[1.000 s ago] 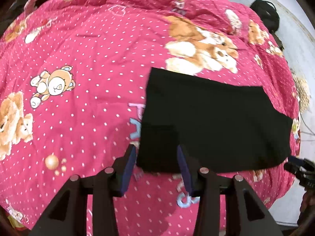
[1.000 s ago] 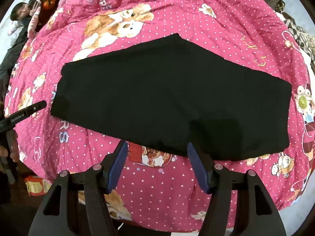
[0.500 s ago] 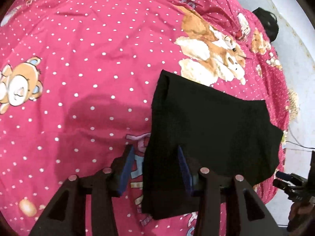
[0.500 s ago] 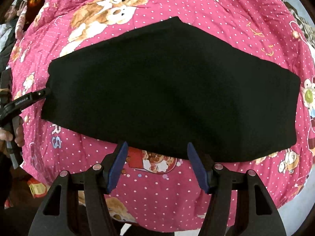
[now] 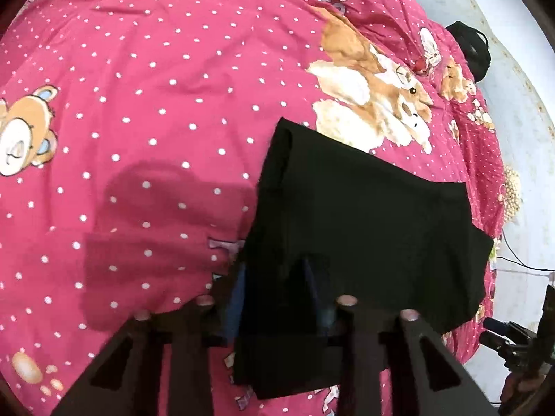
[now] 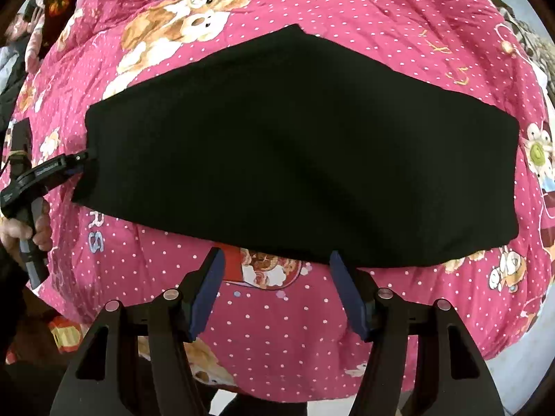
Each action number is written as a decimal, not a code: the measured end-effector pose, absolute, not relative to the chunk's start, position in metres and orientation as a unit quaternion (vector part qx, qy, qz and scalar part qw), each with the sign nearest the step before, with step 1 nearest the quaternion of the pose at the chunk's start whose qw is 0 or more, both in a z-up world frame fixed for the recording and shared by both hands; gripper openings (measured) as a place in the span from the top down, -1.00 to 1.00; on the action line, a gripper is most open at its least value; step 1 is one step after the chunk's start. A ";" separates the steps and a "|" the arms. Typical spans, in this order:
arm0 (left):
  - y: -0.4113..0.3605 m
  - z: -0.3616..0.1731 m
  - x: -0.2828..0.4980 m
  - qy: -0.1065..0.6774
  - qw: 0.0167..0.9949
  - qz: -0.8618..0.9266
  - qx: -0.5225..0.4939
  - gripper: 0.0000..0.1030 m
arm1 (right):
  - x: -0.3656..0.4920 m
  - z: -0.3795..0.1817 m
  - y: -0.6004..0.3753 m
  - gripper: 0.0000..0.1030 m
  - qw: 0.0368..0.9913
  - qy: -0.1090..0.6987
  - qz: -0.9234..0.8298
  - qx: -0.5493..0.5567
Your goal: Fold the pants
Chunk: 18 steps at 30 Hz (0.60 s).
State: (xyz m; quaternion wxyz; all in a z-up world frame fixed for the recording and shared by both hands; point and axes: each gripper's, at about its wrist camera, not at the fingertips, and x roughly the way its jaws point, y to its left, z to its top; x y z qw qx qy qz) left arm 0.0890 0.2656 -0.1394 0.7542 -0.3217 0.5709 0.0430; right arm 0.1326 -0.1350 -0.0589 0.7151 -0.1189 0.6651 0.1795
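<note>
Apparently pants edge lies between left gripper jaws.

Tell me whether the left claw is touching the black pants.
Touching. In the left wrist view, the left claw straddles the black pants edge, cloth between its fingers; the right wrist view shows its tip meeting the cloth.

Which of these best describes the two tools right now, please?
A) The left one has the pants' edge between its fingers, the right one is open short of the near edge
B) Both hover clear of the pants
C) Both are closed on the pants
A: the left tool has the black pants' edge between its fingers, while the right tool is open, just short of the near edge.
</note>
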 end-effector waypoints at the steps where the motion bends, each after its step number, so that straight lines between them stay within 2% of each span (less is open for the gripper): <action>1: 0.264 -0.138 0.089 0.575 0.753 0.045 -0.317 0.77 | 0.132 -0.057 -0.138 -0.22 0.718 0.662 0.180 -0.117; 2: 0.263 -0.135 0.088 0.578 0.753 0.046 -0.312 0.91 | 0.131 -0.055 -0.139 -0.22 0.720 0.660 0.181 -0.114; 12: 0.226 -0.066 0.094 0.549 0.784 0.034 -0.287 0.92 | 0.130 -0.045 -0.165 -0.22 0.737 0.640 0.200 -0.087; 18: 0.172 -0.021 0.122 0.530 0.802 0.007 -0.276 0.92 | 0.139 -0.040 -0.193 -0.22 0.745 0.629 0.209 -0.067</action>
